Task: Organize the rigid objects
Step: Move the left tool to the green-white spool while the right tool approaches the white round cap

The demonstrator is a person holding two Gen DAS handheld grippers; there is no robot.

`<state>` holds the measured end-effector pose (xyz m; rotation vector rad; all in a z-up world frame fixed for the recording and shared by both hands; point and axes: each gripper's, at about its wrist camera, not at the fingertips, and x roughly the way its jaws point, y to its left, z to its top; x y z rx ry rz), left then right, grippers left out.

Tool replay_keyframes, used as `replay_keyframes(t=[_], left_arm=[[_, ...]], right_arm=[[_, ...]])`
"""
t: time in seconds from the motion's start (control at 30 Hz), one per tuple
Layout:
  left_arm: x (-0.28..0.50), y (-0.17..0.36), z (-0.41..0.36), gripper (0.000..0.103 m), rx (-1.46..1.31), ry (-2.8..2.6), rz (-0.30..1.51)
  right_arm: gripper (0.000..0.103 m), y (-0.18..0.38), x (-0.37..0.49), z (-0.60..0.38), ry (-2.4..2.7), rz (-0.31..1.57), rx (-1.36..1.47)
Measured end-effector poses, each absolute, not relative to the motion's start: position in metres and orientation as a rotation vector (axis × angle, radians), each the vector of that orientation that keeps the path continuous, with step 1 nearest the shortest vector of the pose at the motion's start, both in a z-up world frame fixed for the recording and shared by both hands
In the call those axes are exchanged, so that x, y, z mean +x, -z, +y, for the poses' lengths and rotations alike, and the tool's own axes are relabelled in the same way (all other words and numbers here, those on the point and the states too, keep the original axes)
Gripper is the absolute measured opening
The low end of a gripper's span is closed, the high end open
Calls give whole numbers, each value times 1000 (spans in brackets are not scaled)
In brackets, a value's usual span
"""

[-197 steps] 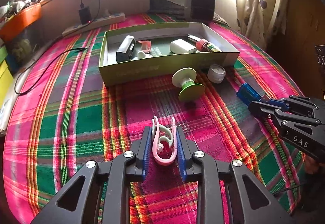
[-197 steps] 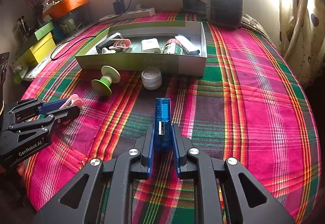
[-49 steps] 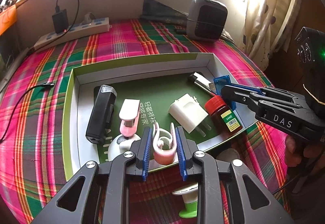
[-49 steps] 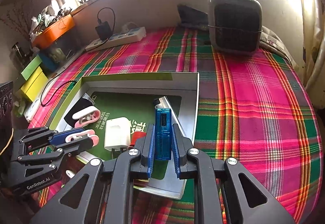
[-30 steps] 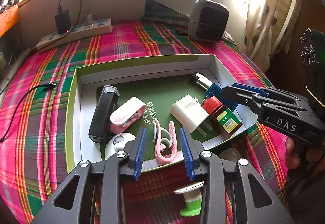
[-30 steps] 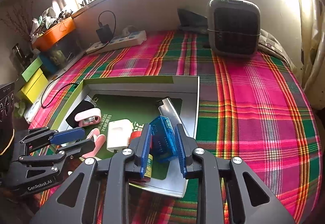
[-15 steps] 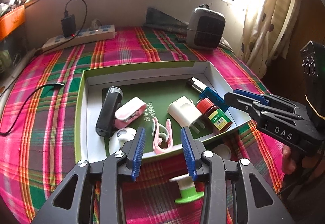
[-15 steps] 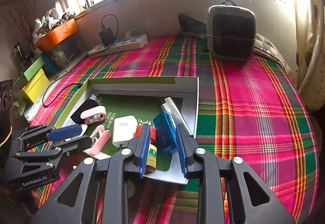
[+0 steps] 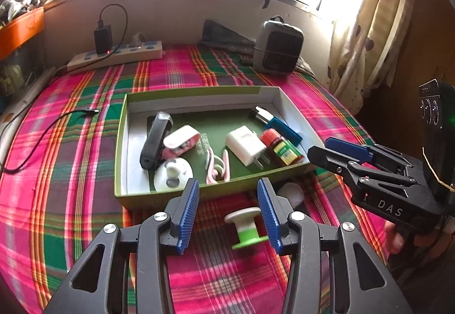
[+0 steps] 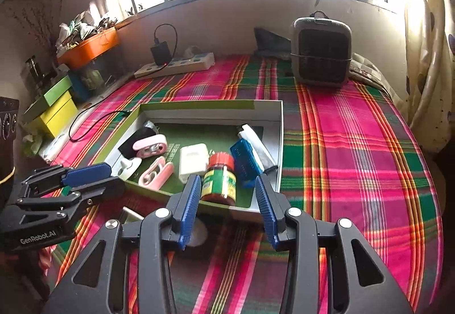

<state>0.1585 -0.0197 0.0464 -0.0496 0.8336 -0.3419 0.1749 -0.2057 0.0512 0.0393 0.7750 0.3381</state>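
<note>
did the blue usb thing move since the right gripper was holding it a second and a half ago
Yes. The blue USB device has left the opening, empty right gripper and now lies in the green box, leaning by its right wall beside the red-capped bottle.

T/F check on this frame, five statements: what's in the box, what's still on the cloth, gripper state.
1. The blue USB stick lies inside the box. True.
2. The red-capped bottle stands on the cloth outside the box. False: it lies in the box, next to the white plug.
3. The green-and-white spool is still on the cloth, outside the box. True.
4. The left hand-held gripper clamps the pink clip. False: its jaws are opening and empty; the clip lies in the box.
5. The right hand-held gripper holds nothing. True: its jaws are opening.
</note>
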Motion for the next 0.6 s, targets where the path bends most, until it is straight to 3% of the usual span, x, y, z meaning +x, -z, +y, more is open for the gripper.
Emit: replay_keyframes(t=[0.6], left_arm=[[145, -20, -42, 46, -7, 346, 909]], right_arm=[[42, -45, 145, -213, -315, 778, 47]])
